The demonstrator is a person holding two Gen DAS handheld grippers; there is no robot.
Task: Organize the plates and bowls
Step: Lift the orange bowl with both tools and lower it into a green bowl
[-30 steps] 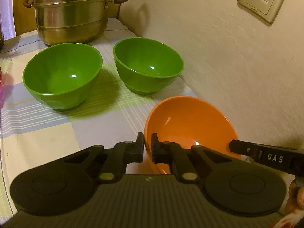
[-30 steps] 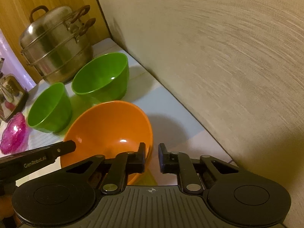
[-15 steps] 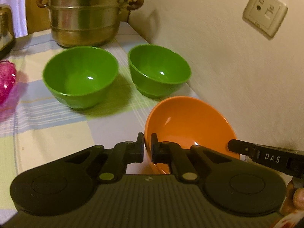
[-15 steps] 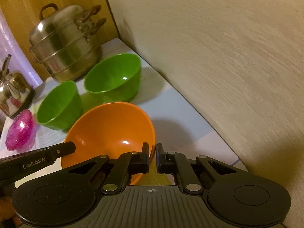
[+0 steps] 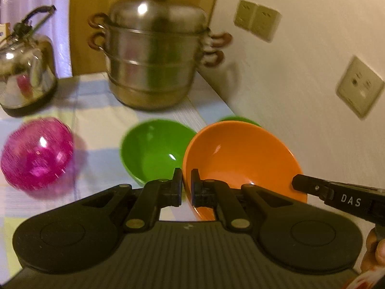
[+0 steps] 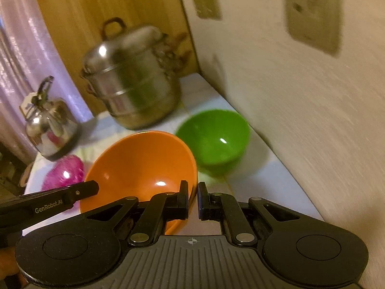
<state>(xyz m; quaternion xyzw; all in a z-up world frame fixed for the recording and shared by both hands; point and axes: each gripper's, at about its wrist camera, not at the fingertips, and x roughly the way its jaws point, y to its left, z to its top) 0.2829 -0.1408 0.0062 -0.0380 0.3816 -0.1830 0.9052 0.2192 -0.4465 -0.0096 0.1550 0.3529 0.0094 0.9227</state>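
An orange bowl hangs tilted above the checked tablecloth, held by its rim from two sides. My left gripper is shut on the bowl's left rim. My right gripper is shut on the orange bowl at its right rim. One green bowl stands on the cloth just behind my left fingers. A second green bowl stands by the wall; in the left wrist view only a sliver of this green bowl shows over the orange rim.
A pink glass bowl sits to the left. A steel steamer pot and a kettle stand at the back. The wall with sockets runs close along the right side of the table.
Both grippers have risen with the orange bowl and carried it toward the green bowls. In the left wrist view it now covers most of the green bowl by the wall. Grips unchanged.
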